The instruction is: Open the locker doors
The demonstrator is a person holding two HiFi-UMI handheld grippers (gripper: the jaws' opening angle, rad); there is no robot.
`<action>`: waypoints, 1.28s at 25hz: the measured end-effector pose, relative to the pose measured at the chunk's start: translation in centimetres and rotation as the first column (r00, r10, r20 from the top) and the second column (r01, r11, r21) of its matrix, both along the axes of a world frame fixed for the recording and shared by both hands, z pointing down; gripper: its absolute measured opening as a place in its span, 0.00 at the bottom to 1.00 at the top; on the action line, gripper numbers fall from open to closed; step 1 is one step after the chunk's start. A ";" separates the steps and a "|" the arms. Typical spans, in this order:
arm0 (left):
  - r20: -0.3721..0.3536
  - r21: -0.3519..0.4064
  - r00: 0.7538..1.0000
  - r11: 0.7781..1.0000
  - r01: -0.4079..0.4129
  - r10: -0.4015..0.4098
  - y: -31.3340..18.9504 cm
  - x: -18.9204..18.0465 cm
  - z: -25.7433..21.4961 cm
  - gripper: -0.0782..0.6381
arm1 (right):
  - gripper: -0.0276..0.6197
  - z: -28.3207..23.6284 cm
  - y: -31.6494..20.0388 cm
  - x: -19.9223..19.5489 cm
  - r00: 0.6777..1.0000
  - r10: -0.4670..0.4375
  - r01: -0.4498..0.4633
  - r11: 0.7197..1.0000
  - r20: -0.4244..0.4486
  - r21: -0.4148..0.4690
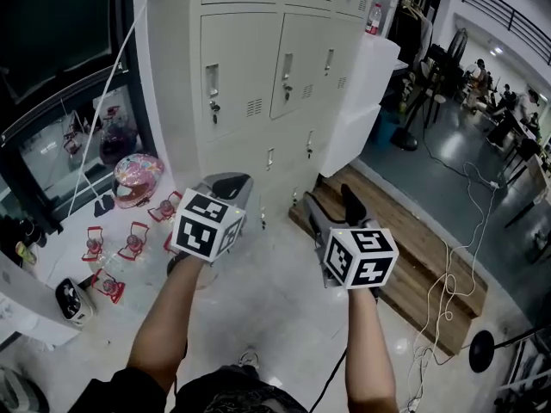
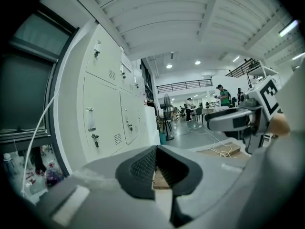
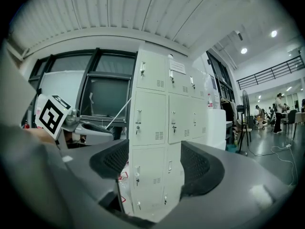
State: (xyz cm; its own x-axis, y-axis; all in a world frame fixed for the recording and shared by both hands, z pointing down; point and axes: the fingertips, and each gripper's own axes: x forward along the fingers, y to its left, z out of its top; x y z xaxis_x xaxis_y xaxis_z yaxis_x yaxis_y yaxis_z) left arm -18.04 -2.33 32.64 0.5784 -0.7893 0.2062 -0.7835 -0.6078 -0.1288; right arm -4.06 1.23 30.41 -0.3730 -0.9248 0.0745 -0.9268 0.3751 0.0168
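Note:
A bank of white lockers [image 1: 258, 67] stands ahead, every door shut, each with a small handle and key lock. My left gripper [image 1: 228, 186] is held short of the lower doors, its jaws together with nothing between them. My right gripper [image 1: 334, 209] is beside it, open and empty, pointing at the lockers [image 3: 167, 118]; the lower doors show between its pads [image 3: 196, 168]. In the left gripper view the lockers [image 2: 107, 113] lie to the left, and its own jaws [image 2: 156, 168] leave only a sliver. Neither gripper touches a door.
A white cabinet [image 1: 366, 93] adjoins the lockers on the right. A low wooden platform [image 1: 413, 248] and loose cables [image 1: 448, 291] lie on the floor to the right. A pink helmet [image 1: 136, 177] and small red items [image 1: 129, 243] sit at left, below dark windows [image 1: 52, 76].

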 end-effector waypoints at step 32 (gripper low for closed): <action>0.030 0.030 0.996 0.996 0.086 -0.087 -12.2 -1.7 2.0 0.11 | 0.55 1.2 -13.9 -1.6 0.998 -0.070 0.070 0.997 -0.007 0.030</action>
